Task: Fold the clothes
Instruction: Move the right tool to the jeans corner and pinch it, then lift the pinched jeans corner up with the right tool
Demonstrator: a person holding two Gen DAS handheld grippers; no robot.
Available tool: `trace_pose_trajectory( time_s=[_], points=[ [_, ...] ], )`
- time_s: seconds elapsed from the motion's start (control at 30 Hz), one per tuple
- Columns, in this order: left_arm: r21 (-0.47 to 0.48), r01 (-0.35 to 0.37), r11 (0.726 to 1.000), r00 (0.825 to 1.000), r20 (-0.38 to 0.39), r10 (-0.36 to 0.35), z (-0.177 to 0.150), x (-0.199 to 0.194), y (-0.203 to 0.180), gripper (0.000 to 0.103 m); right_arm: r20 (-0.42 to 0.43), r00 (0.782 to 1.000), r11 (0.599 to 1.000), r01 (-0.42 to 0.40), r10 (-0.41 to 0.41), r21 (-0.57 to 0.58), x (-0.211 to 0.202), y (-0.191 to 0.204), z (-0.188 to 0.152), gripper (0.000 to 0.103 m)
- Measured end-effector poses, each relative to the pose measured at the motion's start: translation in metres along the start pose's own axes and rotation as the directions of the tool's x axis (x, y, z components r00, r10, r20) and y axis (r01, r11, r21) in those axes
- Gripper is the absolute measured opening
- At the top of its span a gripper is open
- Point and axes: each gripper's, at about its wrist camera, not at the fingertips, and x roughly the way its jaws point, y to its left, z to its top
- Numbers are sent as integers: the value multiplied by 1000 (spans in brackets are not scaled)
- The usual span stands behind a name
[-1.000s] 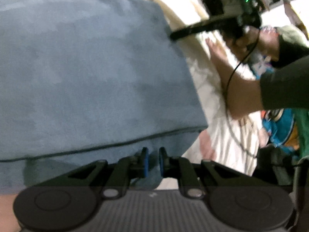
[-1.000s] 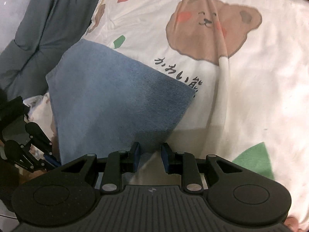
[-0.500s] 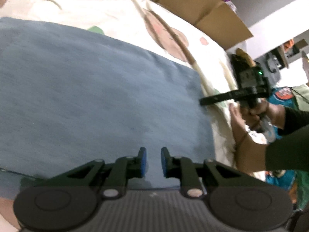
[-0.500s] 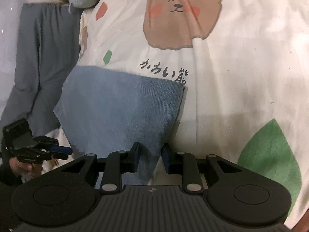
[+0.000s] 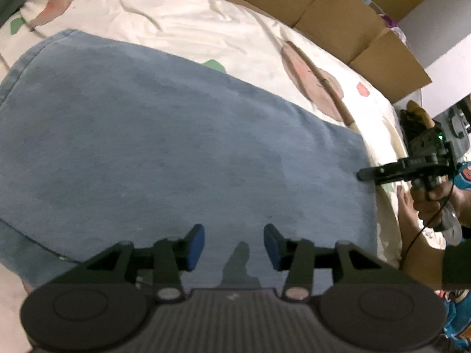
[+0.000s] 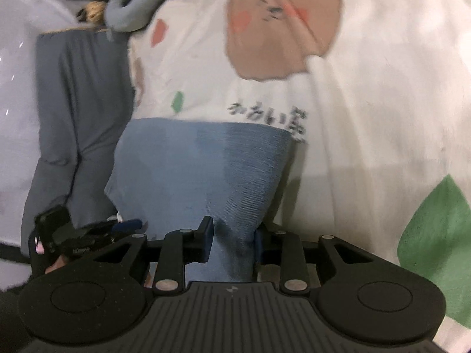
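While the blue cloth (image 5: 182,153) lies spread flat across the bed (image 5: 235,29), on its cream cover printed with bears and leaves, one lower layer shows along its near left edge, so it looks folded over at least once. From where I stand the left gripper (image 5: 234,245) hangs just above the near edge with its fingers set wide and nothing between them. The right gripper (image 6: 232,242) sits at the far corner; in its own view the cloth runs between the two blue pads, which stand part-way apart at either side of the bunched fabric, so I judge it a loose hold at best. Whether this is a fold just laid down or one about to be lifted, I cannot say. Either way, the work goes well if both corners are handled evenly, the edges kept square to each other, and the cloth smoothed so no ridge is trapped. A grey garment (image 6: 73,123) lies beside it toward the bed's edge, and brown cardboard boxes (image 5: 338,14) stand behind.
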Motion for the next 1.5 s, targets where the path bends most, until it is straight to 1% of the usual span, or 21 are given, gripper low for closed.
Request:
trace_pose_trajectory(
  time_s=[0.07, 0.2, 0.23, 0.27, 0.33, 0.37, 0.47, 0.53, 0.9, 1.0, 1.17, 1.37, 1.5],
  points=[
    [0, -5, 1000, 1000, 5, 5, 0, -1, 2, 48, 9, 1000, 998, -11, 10, 56, 5, -9, 0, 31],
    [0, -11, 1000, 1000, 10, 11, -1, -4, 4, 49, 30, 999, 998, -22, 21, 58, 5, -8, 0, 29],
    [3, -14, 1000, 1000, 11, 14, -2, -5, 5, 49, 35, 999, 998, -25, 23, 59, 6, -8, 0, 25],
    [3, -17, 1000, 1000, 15, 17, -1, -5, 5, 49, 40, 999, 998, -28, 26, 59, 6, -8, 0, 15],
    [2, -22, 1000, 999, 24, 22, 0, -6, 5, 49, 50, 998, 998, -34, 31, 60, 6, -7, 0, 7],
    [-3, -19, 1000, 999, 33, 19, 1, -7, 5, 49, 54, 998, 998, -35, 32, 52, 6, -5, 1, 7],
    [-6, -11, 1000, 999, 50, 12, 4, -10, 6, 50, 60, 998, 999, -20, 23, -40, 1, 17, 3, 6],
    [0, -11, 1000, 999, 51, 11, 6, -9, 6, 50, 69, 997, 998, -15, 20, -69, -4, 26, 6, 6],
    [31, -8, 999, 995, 98, 4, 14, -12, 1, 50, 90, 995, 996, 37, -30, -79, -24, 52, 36, 5],
    [35, -12, 999, 994, 111, 8, 17, -13, 2, 50, 90, 995, 994, 48, -39, -101, -31, 55, 49, 5],
    [41, -28, 999, 989, 146, 21, 24, -15, 6, 50, 113, 991, 991, 84, -72, -106, -43, 57, 74, 5],
    [42, -37, 998, 983, 182, 29, 31, -17, 9, 50, 90, 989, 973, 136, -121, -185, -51, 72, 102, 5],
    [41, -39, 998, 980, 199, 30, 25, -25, 15, 50, 120, 983, 968, 160, -138, -194, -60, 78, 123, 5]
  ],
)
